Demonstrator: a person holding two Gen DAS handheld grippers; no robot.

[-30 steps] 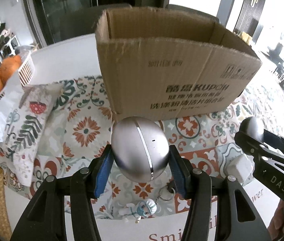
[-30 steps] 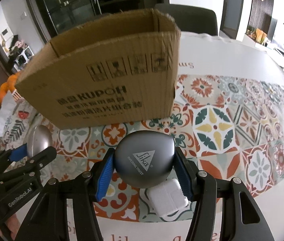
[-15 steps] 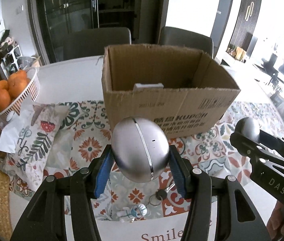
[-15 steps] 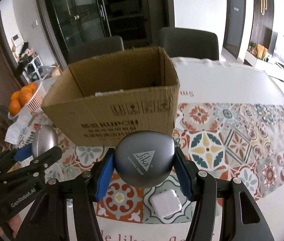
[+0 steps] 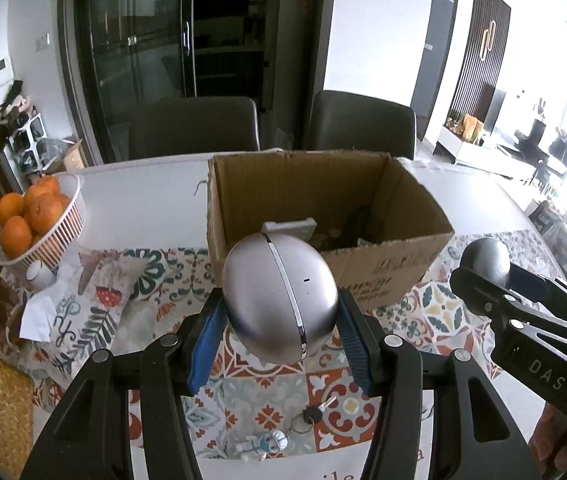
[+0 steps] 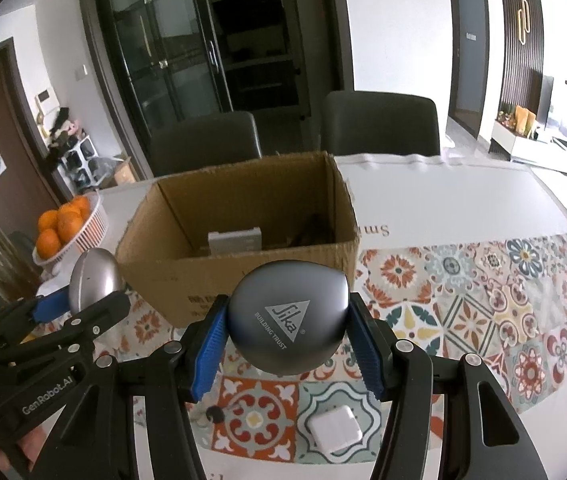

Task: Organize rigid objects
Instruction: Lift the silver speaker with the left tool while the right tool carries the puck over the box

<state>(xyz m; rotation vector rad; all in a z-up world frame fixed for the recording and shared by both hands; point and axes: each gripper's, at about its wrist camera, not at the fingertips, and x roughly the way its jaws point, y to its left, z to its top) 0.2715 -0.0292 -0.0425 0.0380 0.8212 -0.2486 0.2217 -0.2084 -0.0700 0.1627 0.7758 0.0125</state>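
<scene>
Our left gripper (image 5: 281, 344) is clamped on a silver egg (image 5: 280, 298); both blue pads (image 5: 206, 346) press its sides, and the chrome seam runs tilted from 11 to 5 o'clock across the shell. Our right gripper (image 6: 286, 354) is clamped on a dark grey case (image 6: 288, 316) printed with a Sika logo, with a pad (image 6: 366, 354) tight on each flank. Both loads are held in the air above the patterned cloth (image 6: 459, 316).

In the left wrist view the right gripper with its case sits at 3 o'clock; in the right wrist view the left gripper with the egg sits at 9 o'clock. The two are well apart.

At 12 o'clock from both tools stands an open box (image 5: 383, 272), upright on the cloth. Inside we see a grey flat block (image 6: 235, 240) leaning on the far wall and some dark items beside it that we can't make out.

On the cloth under the left gripper, at 6 o'clock: a keyring (image 5: 312, 416) with a small figure (image 5: 262, 445). Under the right gripper, at 5 o'clock: a white charger (image 6: 335, 428).

At 9 to 10 o'clock of the box is a white basket (image 5: 63, 224) of oranges (image 5: 27, 212), with crumpled paper (image 5: 41, 312) just in front. Two dark chairs (image 5: 193, 128) stand behind the table.
</scene>
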